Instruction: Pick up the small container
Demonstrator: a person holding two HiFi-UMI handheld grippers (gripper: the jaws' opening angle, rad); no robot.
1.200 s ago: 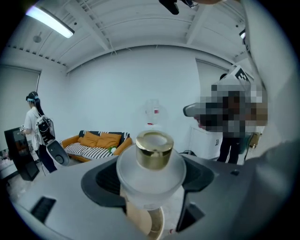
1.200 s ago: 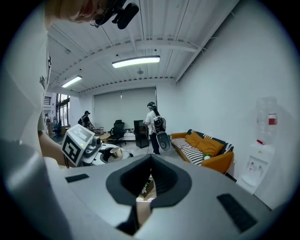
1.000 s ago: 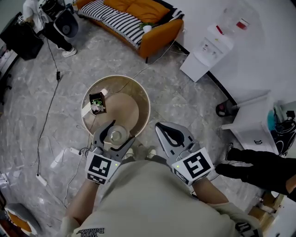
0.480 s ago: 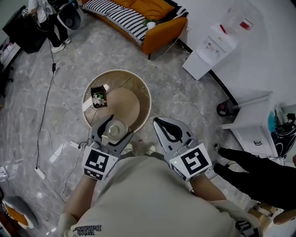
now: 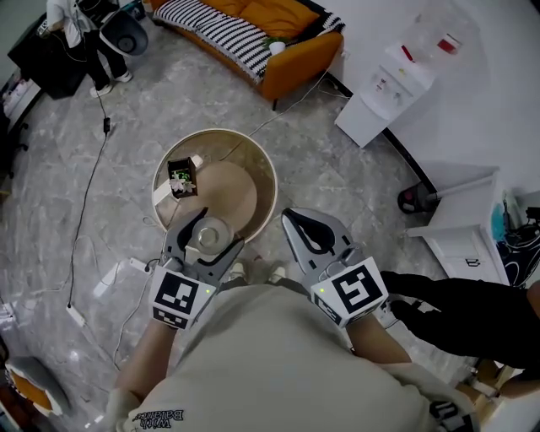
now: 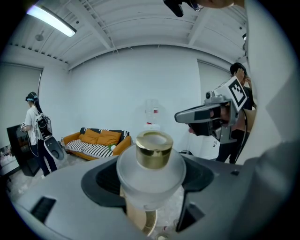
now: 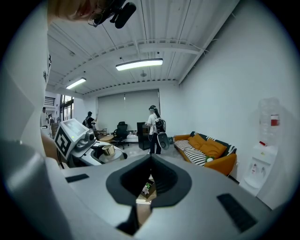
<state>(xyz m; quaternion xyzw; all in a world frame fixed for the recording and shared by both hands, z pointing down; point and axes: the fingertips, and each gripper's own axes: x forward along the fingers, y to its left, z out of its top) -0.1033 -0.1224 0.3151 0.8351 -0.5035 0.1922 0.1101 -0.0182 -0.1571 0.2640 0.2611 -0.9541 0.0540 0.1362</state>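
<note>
Grey marble floor (image 5: 337, 186) fills the head view. Nearest, at 6 o'clock, is the wearer's beige shirt (image 5: 278, 363), with both forearms reaching forward.

The left gripper (image 5: 213, 229) sits at 7 o'clock, its jaws partway open and clamped on the small container (image 5: 209, 239), one jaw on each side of the frosted round body. The container is a frosted jar with a gold cap. It stands upright with its long axis vertical and the cap pointing up at the head camera. In the left gripper view the cap stands above the jaws. The jar lies over the near rim of the round wooden table (image 5: 263, 192), at the table's 6 o'clock. Cannot tell whether its base touches the wood.

The right gripper (image 5: 291, 221) sits at 5 o'clock, just beside the left one and apart from it, off the table edge. Its jaw tips are together and nothing is between them.

A small black box with a plant (image 5: 180, 180) stands at the table's 10 o'clock, well apart from the jar. A thin cable (image 5: 89, 194) runs across the floor at 9 o'clock. A dark-clothed person (image 5: 472, 312) is at 4 o'clock and a white side table (image 5: 456, 219) at 3 o'clock. Farther out, a white water dispenser (image 5: 388, 84) is at 1 o'clock and an orange sofa (image 5: 283, 46) with a striped cover at 12 o'clock. Another person (image 5: 72, 21) is at 11 o'clock.
</note>
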